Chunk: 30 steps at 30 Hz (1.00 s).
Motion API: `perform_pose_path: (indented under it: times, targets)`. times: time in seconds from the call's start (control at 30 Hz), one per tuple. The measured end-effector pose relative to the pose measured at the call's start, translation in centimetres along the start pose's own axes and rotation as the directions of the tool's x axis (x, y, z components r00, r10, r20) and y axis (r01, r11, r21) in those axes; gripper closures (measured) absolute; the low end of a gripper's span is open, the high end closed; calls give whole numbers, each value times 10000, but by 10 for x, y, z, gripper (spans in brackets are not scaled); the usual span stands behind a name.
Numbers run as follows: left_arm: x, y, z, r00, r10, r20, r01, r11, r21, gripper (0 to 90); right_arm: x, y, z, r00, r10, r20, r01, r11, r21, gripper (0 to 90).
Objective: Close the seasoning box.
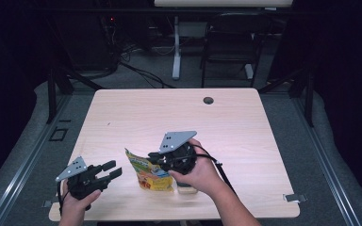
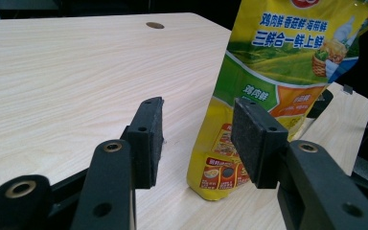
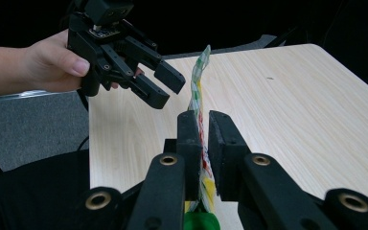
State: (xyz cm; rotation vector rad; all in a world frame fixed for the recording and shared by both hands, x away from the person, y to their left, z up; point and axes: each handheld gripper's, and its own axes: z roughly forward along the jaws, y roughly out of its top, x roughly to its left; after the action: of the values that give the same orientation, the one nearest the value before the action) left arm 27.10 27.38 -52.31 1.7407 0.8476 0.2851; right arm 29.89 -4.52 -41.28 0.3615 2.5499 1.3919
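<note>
A yellow and green printed pouch [image 1: 151, 174] stands upright near the front of the wooden table [image 1: 169, 113]. My right gripper [image 1: 156, 159] comes at it from the right. In the right gripper view the pouch [image 3: 199, 81] runs edge-on between the two pads of the right gripper [image 3: 203, 117], which stand slightly apart around it. My left gripper [image 1: 112, 169] is held to the left of the pouch, open and empty. In the left gripper view the pouch [image 2: 278, 62] rises just beyond the right jaw of the left gripper [image 2: 199, 108]. The left gripper [image 3: 167, 88] also appears in the right gripper view.
A round cable hole [image 1: 208, 100] sits near the table's far edge. Behind the table stand a dark chair [image 1: 231, 42] and a white desk leg [image 1: 176, 47], with cables on the floor. Dark rails run along both sides.
</note>
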Motion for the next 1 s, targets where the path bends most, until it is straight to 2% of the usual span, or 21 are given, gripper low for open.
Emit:
perform_pose_path:
  times: [0.07,0.1,0.3,0.47,0.73,0.77,0.8,0.83,0.87,1.0]
  targets:
    - [0,0,0,10000,13,-13,-13,10000,-13,545,1,0,0,10000,-16,-13,16,10000,-21,820]
    - [-1,0,0,9999,-14,-154,12,9999,-108,544,1,0,0,10000,-20,-20,20,10000,-38,813]
    - [0,0,1,9999,93,-100,-93,10000,-9,540,3,1,0,9999,57,-118,-59,9999,-145,731]
    - [-1,-1,1,9999,64,-147,-65,10000,-45,540,4,1,0,9996,148,-227,-155,9994,-312,723]
    - [-1,-1,1,9999,76,-150,-76,10000,-29,541,3,2,-5,9997,178,-147,-184,9990,-403,709]
    - [0,-1,1,10000,79,40,-79,10000,30,541,3,2,-5,9998,177,-132,-182,9990,-418,707]
    - [-1,-1,1,9999,71,-149,-71,10000,-26,540,3,3,-6,9998,186,-117,-191,9988,-442,707]
    - [-1,-1,1,9999,55,-149,-56,10000,-19,540,3,3,-7,9997,202,-99,-206,9985,-502,708]
    - [0,-1,1,10000,64,-5,-64,10000,50,541,4,3,-8,9998,218,-40,-219,9985,-506,709]
    - [0,-1,2,9999,169,4,-169,9998,98,541,5,5,-11,9996,259,-60,-262,9982,-537,709]
